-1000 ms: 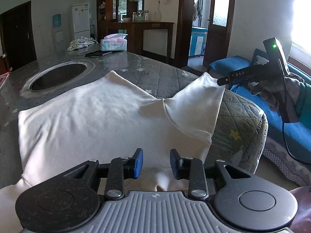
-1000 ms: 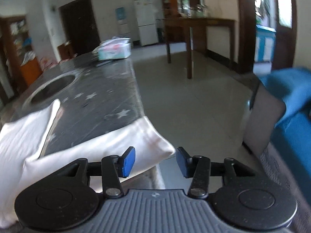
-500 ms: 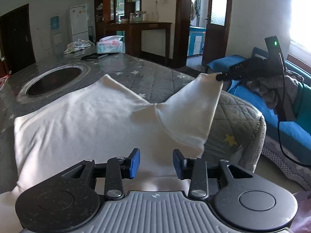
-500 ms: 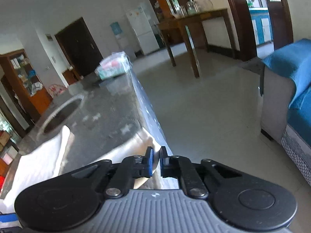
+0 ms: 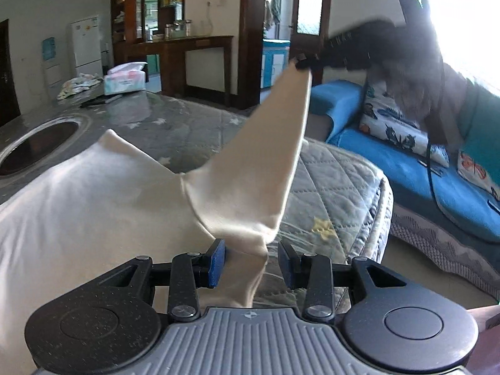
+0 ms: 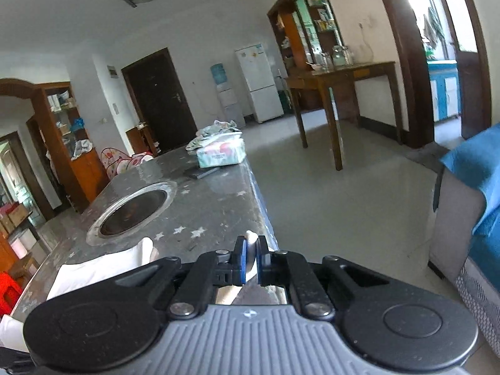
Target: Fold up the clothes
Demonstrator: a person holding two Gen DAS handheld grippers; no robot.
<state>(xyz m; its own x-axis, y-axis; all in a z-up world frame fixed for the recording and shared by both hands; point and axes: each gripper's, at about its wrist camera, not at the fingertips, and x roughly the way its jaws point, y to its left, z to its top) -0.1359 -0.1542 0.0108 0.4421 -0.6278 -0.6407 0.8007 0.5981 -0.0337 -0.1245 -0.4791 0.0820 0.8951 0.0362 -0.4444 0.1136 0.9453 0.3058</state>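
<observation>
Right gripper (image 6: 249,261): fingers (image 6: 240,261) closed on the cuff of the cream-white long-sleeved knit garment (image 5: 93,200), a nub of cloth showing just past the blue pads. Seen from the left wrist, this gripper (image 5: 303,62) holds the sleeve (image 5: 259,162) raised and taut above the grey star-patterned quilted worktop (image 5: 331,187), where the body of the garment lies flat. Left gripper (image 5: 251,261): fingers (image 5: 217,261) part-open, having just widened a little, straddling the cloth at the sleeve's root without pinching it. To fold cleanly, the cuff should probably be carried across the chest with tension kept even (slack invites a crooked crease). Both tools point forward and moderately downward; the right hand (image 5: 406,78) is blurred.
</observation>
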